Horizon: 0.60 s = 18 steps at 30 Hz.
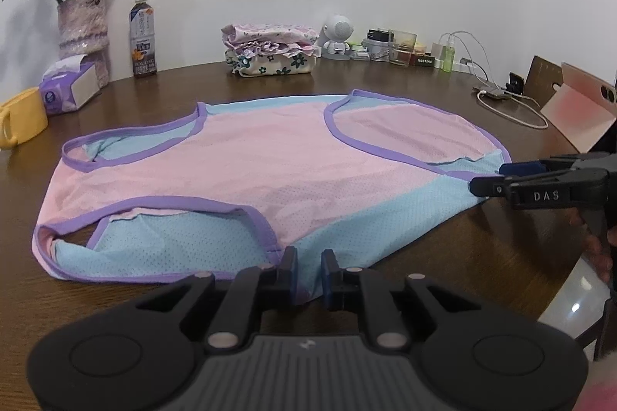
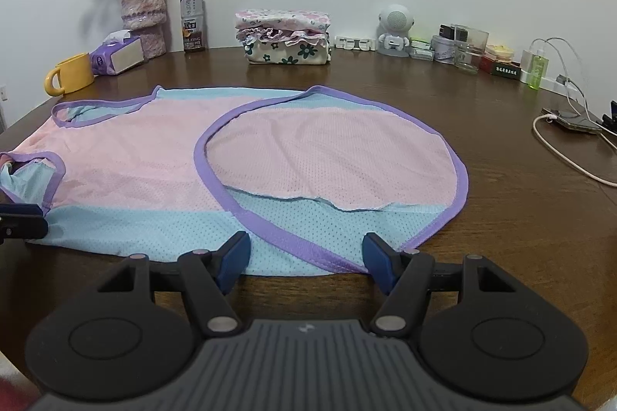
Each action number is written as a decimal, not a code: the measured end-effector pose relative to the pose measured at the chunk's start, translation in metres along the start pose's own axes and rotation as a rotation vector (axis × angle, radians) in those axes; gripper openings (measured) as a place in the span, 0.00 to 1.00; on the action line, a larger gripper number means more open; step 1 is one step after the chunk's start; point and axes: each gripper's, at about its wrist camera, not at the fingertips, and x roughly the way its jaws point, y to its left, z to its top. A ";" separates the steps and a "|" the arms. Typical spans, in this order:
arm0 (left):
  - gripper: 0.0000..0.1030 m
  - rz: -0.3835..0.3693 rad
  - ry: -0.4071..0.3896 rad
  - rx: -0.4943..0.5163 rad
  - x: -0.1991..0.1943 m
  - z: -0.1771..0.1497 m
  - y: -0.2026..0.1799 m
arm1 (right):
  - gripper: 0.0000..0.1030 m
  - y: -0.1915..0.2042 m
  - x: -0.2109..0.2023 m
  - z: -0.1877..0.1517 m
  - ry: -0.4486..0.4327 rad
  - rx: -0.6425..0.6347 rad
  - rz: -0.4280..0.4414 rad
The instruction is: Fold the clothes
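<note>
A pink and light-blue mesh sleeveless top [image 1: 246, 164] with purple trim lies spread flat on the brown wooden table [image 1: 443, 256]. My left gripper [image 1: 308, 270] is at the near hem, its jaws nearly together and pinching a bit of the trimmed edge. In the right wrist view the same top [image 2: 308, 156] fills the middle, and my right gripper [image 2: 307, 256] stands open astride the near blue hem beside a purple armhole band. The right gripper [image 1: 489, 177] also shows at the top's right corner. The left gripper [image 2: 19, 220] peeks in at the left edge.
At the back stand a folded stack of floral clothes [image 2: 285, 39], a vase of dried roses [image 2: 142, 2], a drink bottle [image 2: 191, 17], a tissue pack [image 2: 117, 54], a yellow mug [image 2: 71, 73], a small white robot figure [image 2: 393, 31], jars, and a phone on a cable [image 2: 570, 122].
</note>
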 end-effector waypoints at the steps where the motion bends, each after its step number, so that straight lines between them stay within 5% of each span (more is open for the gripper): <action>1: 0.12 -0.001 0.001 0.002 -0.001 0.000 0.000 | 0.63 0.001 -0.001 -0.001 0.001 0.001 -0.002; 18: 0.12 0.053 0.011 -0.013 -0.022 -0.013 0.011 | 0.64 0.029 -0.025 -0.017 -0.012 0.011 -0.015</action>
